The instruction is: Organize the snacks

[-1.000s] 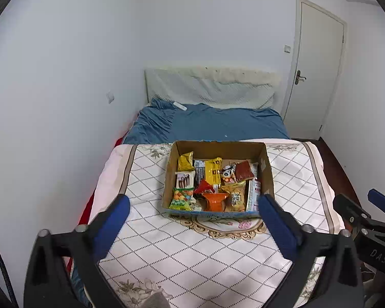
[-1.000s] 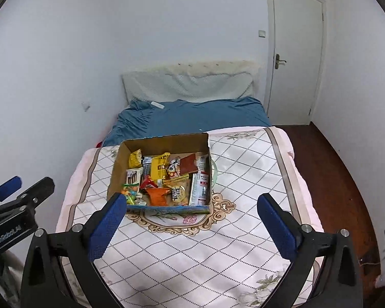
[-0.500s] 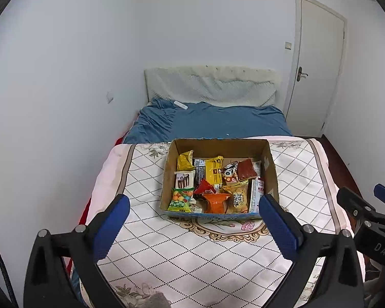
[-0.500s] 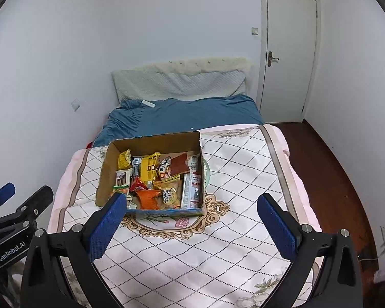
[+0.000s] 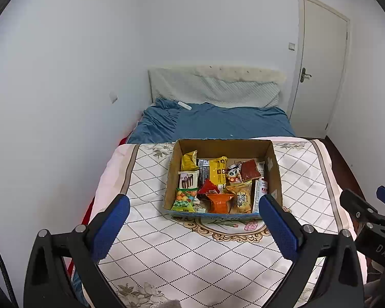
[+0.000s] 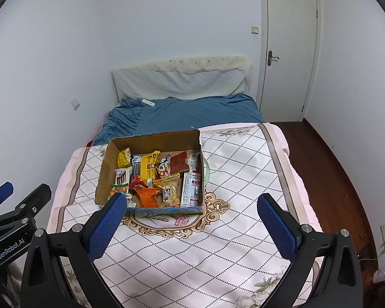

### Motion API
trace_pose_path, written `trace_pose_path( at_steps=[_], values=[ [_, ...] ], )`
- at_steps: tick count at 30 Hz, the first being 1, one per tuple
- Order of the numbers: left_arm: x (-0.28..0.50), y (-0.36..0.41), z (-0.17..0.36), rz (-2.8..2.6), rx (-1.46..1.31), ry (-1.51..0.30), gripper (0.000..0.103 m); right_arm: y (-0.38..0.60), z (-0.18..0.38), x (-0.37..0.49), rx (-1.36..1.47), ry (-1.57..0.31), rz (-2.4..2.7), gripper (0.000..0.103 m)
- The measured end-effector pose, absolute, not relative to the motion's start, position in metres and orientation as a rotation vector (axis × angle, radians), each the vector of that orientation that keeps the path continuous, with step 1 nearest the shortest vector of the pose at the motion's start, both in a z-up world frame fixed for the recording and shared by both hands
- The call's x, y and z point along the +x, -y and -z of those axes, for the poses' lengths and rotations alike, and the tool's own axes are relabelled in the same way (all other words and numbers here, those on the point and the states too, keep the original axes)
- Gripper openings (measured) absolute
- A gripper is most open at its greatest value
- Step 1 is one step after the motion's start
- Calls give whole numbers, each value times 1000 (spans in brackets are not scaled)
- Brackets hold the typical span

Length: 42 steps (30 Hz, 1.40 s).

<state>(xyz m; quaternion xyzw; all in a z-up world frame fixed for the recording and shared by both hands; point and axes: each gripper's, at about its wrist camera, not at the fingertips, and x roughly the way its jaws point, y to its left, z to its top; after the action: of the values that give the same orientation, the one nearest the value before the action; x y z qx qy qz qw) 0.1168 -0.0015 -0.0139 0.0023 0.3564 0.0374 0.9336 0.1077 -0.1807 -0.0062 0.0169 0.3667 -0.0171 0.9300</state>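
An open cardboard box point(image 5: 274, 169) of snack packets stands on a quilted bed cover point(image 5: 182, 251); it also shows in the right wrist view point(image 6: 104, 172). Inside lie an orange packet point(image 5: 219, 202), a yellow packet point(image 5: 217, 172), a green candy bag point(image 5: 185, 199) and several others. My left gripper point(image 5: 193, 220) is open and empty, held above the cover short of the box. My right gripper point(image 6: 192, 218) is open and empty, also short of the box. Each gripper shows at the edge of the other's view.
The bed has a blue sheet point(image 5: 218, 123) and a pale headboard cushion point(image 5: 213, 87) at the far end. White walls stand close on the left. A closed white door point(image 6: 287, 51) and dark wood floor point(image 6: 328, 174) lie to the right.
Both grippers have drawn back and risen a little; the box sits slightly lower and farther left in the right wrist view. Jaws stayed open.
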Motion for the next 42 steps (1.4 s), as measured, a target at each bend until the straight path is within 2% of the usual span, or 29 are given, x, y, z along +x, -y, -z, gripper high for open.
trace_pose_path(
  at_steps=[42],
  values=[
    [97, 0, 8, -83, 7, -721, 103, 181, -5, 90, 36, -743, 29, 103]
  ],
)
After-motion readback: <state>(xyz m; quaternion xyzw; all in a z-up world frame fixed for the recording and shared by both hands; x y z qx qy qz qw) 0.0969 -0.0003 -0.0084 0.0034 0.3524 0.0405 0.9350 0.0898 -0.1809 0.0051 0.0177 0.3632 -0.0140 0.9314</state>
